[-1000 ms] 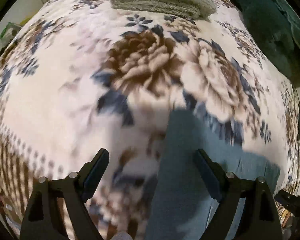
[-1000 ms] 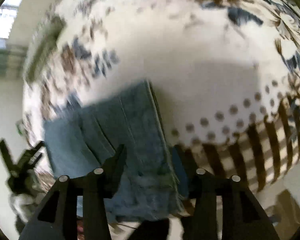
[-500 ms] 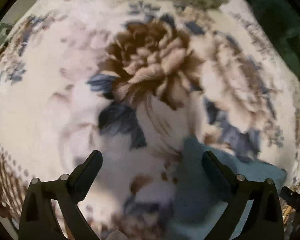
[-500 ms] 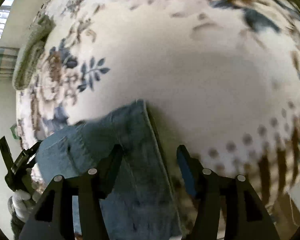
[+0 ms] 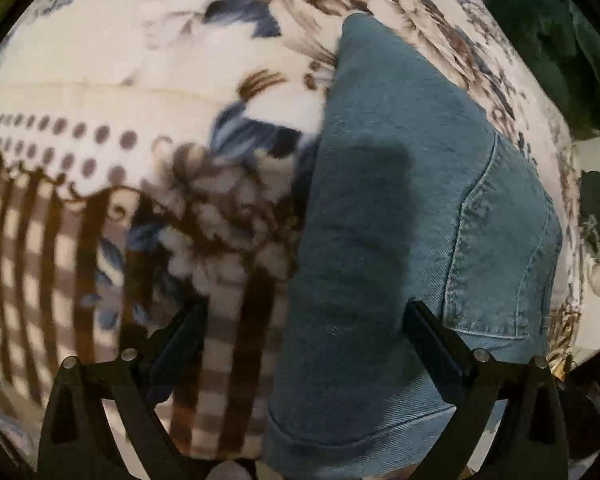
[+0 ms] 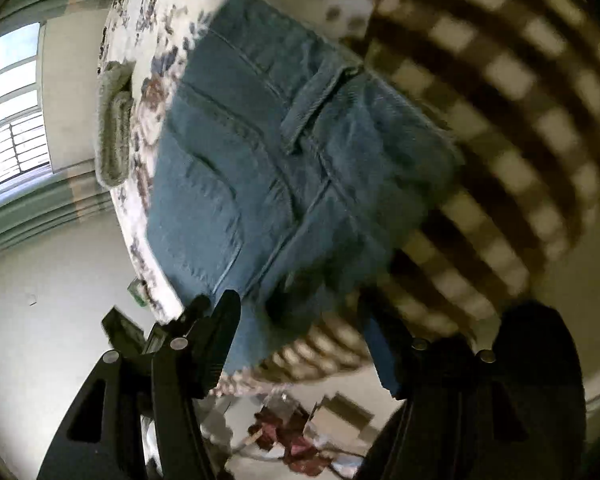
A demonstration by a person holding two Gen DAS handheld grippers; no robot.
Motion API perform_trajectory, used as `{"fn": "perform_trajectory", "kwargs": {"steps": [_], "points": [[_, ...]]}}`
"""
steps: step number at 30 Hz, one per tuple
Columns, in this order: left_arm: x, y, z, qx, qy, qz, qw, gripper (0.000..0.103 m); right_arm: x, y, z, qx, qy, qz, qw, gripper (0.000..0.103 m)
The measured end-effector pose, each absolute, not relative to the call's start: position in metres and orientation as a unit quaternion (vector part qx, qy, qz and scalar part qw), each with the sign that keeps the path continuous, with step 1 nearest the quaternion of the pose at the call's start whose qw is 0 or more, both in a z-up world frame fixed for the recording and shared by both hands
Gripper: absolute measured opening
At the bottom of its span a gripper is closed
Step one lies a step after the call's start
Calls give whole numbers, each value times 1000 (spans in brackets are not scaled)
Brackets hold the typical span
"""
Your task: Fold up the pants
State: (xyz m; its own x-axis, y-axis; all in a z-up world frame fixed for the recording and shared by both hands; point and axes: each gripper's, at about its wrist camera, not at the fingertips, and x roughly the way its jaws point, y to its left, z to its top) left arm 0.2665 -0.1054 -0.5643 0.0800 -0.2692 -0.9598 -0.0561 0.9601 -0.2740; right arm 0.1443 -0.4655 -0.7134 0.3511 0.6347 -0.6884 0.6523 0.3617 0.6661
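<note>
Folded jeans lay near blanket edge; left gripper spread wide, empty; right gripper was opening, empty.

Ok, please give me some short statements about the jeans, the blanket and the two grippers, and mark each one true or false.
1. The jeans lie on a flowered blanket. True.
2. The left gripper is shut on the denim. False: its jaws stand wide apart, pressing nothing.
3. A back pocket shows on the jeans. True.
4. The jeans are black. False: they are blue denim.
5. The right gripper grips the blanket. False: its jaws are opening, with the edge of the jeans between them.
</note>
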Motion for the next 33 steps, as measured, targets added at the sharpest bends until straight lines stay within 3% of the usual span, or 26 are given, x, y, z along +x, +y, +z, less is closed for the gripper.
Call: {"fn": "perform_trajectory", "kwargs": {"steps": [7,14,18,20,23,26,30,31,32,33], "points": [[267,-105,-553,-121,675,-95,722,103,164,-449,-750,601,537,-5,592,74],[280,-109,-564,-170,662,-107,722,103,180,-429,-751,612,515,13,600,82],[286,-109,-568,-192,653,-111,724,103,195,-420,-759,625,504,17,595,94],[289,-110,-565,-195,651,-113,724,102,202,-415,-746,632,492,34,598,94],[293,-111,-563,-202,648,-118,725,102,210,-408,-722,619,465,71,629,93],[294,-109,-567,-207,649,-116,722,102,213,-402,-740,612,484,54,624,91],[293,-106,-566,-225,643,-120,723,100,214,-405,-748,621,480,30,619,59],[292,-105,-564,-227,639,-123,724,96,216,-405,-745,617,478,30,625,53],[290,-103,-560,-231,631,-130,729,75,216,-402,-738,607,478,29,634,52],[289,-104,-555,-241,619,-150,733,42,218,-399,-731,604,476,28,639,49]]}}
